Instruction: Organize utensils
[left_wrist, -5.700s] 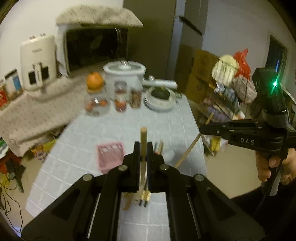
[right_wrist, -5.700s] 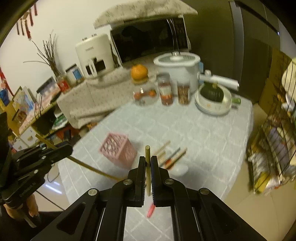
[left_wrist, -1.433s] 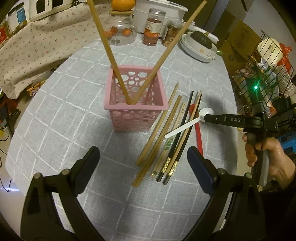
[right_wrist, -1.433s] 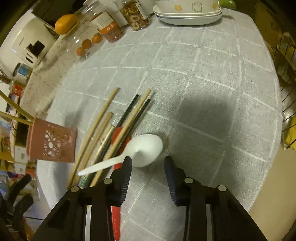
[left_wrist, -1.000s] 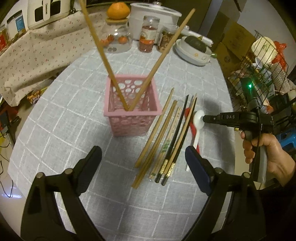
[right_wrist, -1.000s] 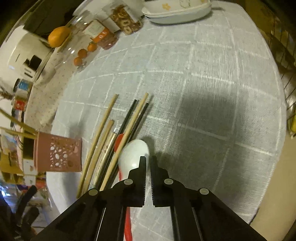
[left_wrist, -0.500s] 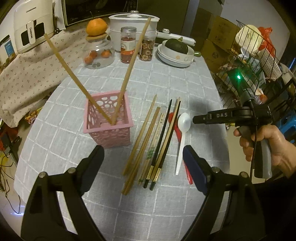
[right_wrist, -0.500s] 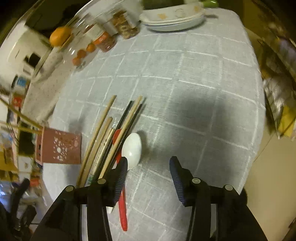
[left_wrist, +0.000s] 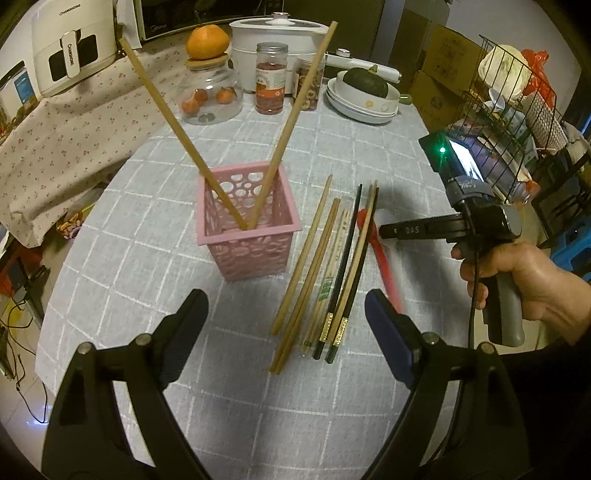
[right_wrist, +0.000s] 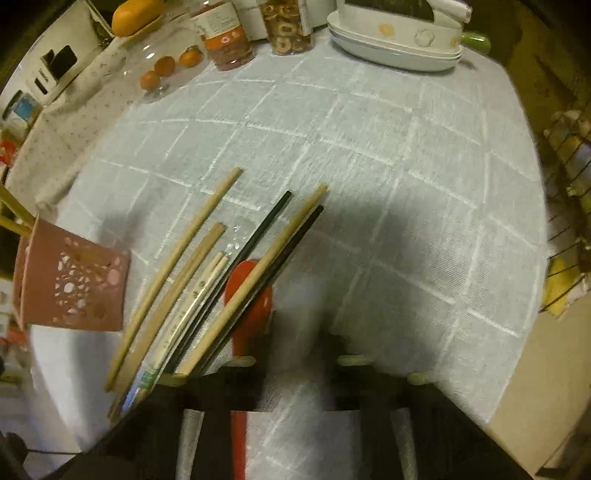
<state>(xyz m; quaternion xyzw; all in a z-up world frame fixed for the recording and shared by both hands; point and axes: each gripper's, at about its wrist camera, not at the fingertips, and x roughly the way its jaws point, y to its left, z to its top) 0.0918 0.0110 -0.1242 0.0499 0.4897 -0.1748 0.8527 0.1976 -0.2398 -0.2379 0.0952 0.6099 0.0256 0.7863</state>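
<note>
A pink perforated basket (left_wrist: 251, 240) stands on the grey checked tablecloth with two wooden chopsticks (left_wrist: 295, 122) leaning in it. Right of it lie several loose chopsticks (left_wrist: 325, 273) and a red spoon (left_wrist: 382, 262). My left gripper (left_wrist: 284, 299) hovers open above their near ends, holding nothing. A hand holds my right gripper (left_wrist: 382, 230) over the red spoon's bowl. In the blurred right wrist view its jaws (right_wrist: 299, 332) are shut with a pale shape, the white spoon (right_wrist: 295, 310), between them. The red spoon (right_wrist: 251, 295) and the basket (right_wrist: 74, 284) lie to its left.
At the table's far side stand a glass jar (left_wrist: 208, 96) topped by an orange, two spice jars (left_wrist: 271, 88), a white cooker (left_wrist: 284, 40) and stacked bowls (left_wrist: 364, 103). A wire rack (left_wrist: 517, 110) stands off the table's right edge. A flowered cloth (left_wrist: 66, 133) covers the left.
The right gripper opened beside the white spoon, moved in over the utensils and shut. The white spoon no longer lies on the cloth. The left gripper stayed open, rolling slightly.
</note>
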